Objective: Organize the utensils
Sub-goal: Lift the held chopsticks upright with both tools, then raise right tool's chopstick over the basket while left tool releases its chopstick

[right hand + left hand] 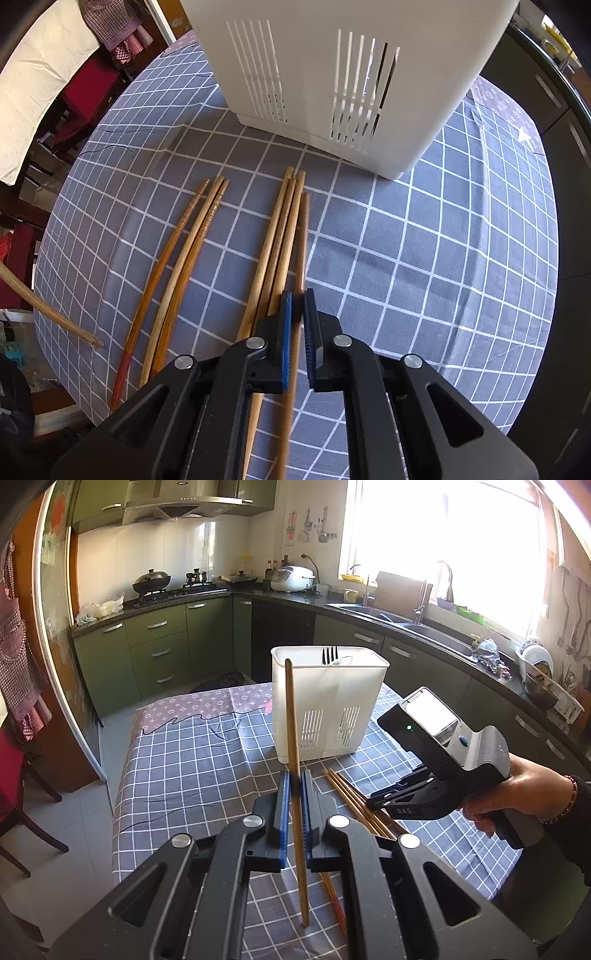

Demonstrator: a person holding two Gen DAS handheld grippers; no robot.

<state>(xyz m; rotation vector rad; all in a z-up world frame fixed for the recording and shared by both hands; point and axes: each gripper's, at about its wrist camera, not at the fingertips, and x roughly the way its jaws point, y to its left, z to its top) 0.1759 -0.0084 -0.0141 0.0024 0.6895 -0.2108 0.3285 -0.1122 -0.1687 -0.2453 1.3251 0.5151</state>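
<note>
- Holder [328, 705], white and slotted, stood on the checked tablecloth [192, 771], a black fork [330, 654] inside.
- The left gripper [295, 779], in front of the holder, was clamped on one upright chopstick [293, 738].
- The right gripper [297, 301] had pinched shut on another chopstick [302, 240], apparently the rightmost of the loose chopsticks [273, 236] before the holder.

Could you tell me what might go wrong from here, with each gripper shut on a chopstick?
The left gripper pinches its chopstick mid-length, tip on the tablecloth; it may pivot when lifted. The right gripper grips one chopstick beside three others, which could be dragged along.
</note>
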